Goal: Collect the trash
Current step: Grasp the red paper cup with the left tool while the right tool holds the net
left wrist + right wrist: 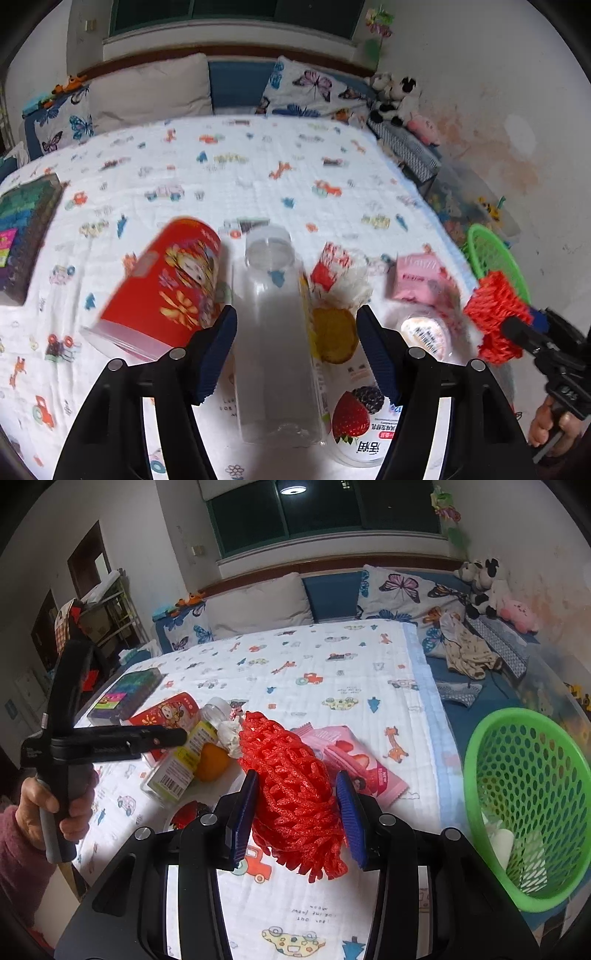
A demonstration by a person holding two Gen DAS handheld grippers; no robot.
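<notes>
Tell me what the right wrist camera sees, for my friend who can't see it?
The right hand-held gripper squeezes a red foam net above a bed. A green basket waits on the right, and more trash lies on the patterned blanket behind.

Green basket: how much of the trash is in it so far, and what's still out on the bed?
Done: a few white scraps already lie in the green basket. In hand: the right gripper is shut on the red foam net, raised off the bed. The left gripper is open around the clear bottle, not pressing it. Left: red cup, pink wrapper, orange peel, yogurt cup.
</notes>
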